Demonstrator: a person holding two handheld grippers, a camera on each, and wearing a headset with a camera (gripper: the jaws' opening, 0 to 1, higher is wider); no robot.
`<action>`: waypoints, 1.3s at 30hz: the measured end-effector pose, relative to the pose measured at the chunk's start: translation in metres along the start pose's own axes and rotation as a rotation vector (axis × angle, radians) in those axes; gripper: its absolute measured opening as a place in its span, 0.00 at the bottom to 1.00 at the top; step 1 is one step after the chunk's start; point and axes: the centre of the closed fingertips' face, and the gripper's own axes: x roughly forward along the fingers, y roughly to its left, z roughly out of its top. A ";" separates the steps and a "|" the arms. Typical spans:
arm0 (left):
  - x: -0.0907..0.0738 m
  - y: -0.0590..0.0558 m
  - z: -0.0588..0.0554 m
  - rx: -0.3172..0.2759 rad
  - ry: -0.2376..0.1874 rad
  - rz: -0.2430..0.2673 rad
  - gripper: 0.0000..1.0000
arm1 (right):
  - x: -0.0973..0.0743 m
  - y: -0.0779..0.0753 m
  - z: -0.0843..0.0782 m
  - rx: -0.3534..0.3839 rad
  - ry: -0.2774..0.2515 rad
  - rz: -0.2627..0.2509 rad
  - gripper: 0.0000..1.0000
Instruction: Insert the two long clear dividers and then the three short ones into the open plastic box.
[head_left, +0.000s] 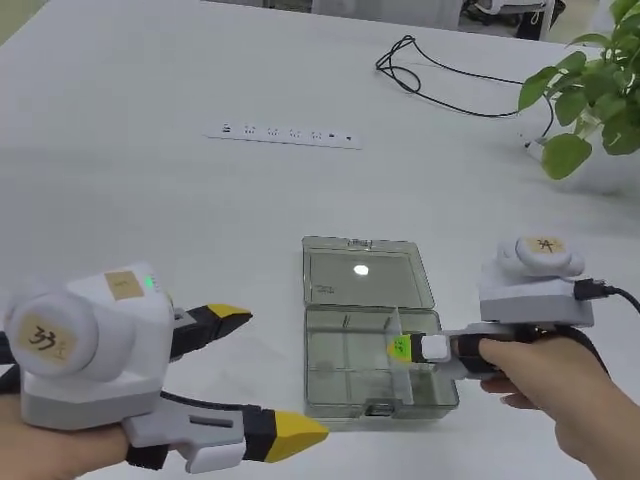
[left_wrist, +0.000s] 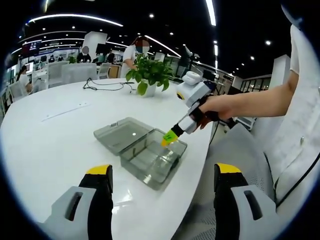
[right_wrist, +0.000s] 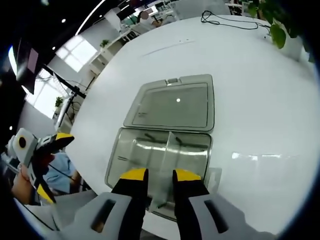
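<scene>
Head view: left gripper (head_left: 275, 375) near left, jaws wide, empty. Right gripper (head_left: 402, 347) over open box (head_left: 306, 345), jaws narrow, apparently nipping clear divider (head_left: 399, 322). Keep it upright, match wall slots, press straight down. Lid (head_left: 365, 268) lies flat beyond.

I see a white tabletop (head_left: 150, 220) carrying a power strip (head_left: 285, 134) at twelve o'clock, a black cable (head_left: 440, 78) at one, and a leafy plant (head_left: 590, 90) at two.

The open box (head_left: 365, 275) lies on the table (head_left: 150, 200), a power strip (head_left: 285, 135) behind it, a plant (head_left: 590, 90) far right.
</scene>
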 end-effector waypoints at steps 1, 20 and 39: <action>-0.001 0.000 0.000 -0.001 0.000 0.003 0.84 | -0.001 0.000 0.000 -0.022 -0.002 0.002 0.22; -0.014 -0.005 0.005 -0.009 -0.003 0.078 0.84 | -0.024 0.016 0.013 -0.222 -0.080 0.092 0.39; -0.008 -0.003 0.005 -0.040 -0.003 0.134 0.83 | -0.058 0.026 0.003 -0.533 -0.104 0.198 0.59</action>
